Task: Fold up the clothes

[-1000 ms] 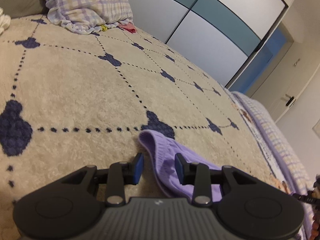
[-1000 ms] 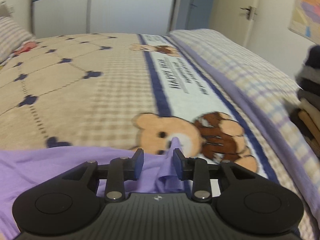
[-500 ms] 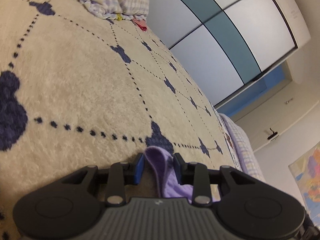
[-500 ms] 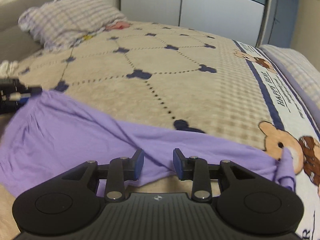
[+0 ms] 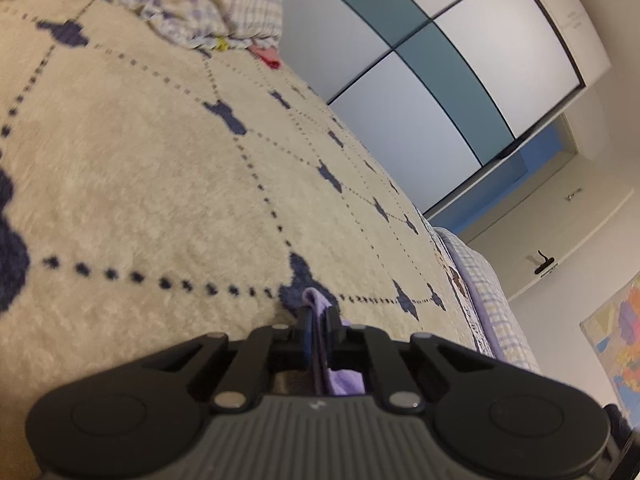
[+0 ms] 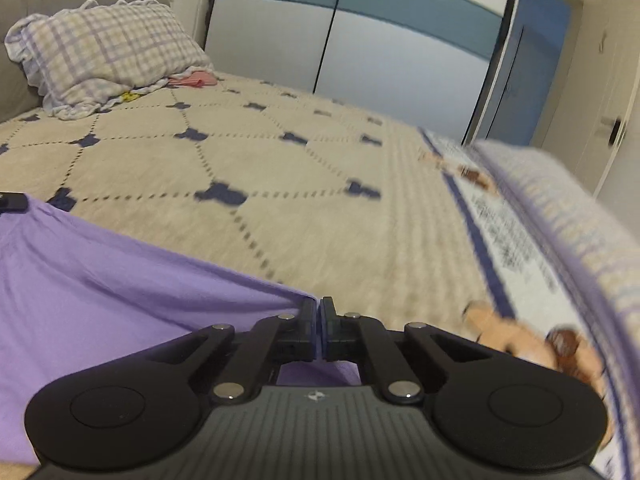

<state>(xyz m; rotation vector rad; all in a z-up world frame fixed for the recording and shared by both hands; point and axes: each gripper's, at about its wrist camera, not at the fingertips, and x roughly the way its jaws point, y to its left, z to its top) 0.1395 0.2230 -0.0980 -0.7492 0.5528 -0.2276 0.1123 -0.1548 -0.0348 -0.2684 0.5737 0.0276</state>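
Observation:
A purple garment (image 6: 100,280) lies spread over the beige blanket (image 6: 320,220) on the bed, filling the lower left of the right wrist view. My right gripper (image 6: 319,312) is shut on its edge, with the cloth pulled taut to the left. In the left wrist view my left gripper (image 5: 318,320) is shut on another corner of the purple garment (image 5: 316,300), which pokes out between the fingers. The left gripper's tip shows at the far left edge of the right wrist view (image 6: 12,202), at the garment's other end.
A checked pillow (image 6: 104,56) lies at the bed's head with a pink item (image 6: 194,78) beside it. A wardrobe with sliding doors (image 6: 360,48) stands behind the bed. A checked quilt (image 6: 580,216) lies along the right side. A door (image 5: 560,248) is at right.
Both grippers have closed on the purple garment, one at each end. The right gripper has moved along the cloth's edge and now pulls it taut.

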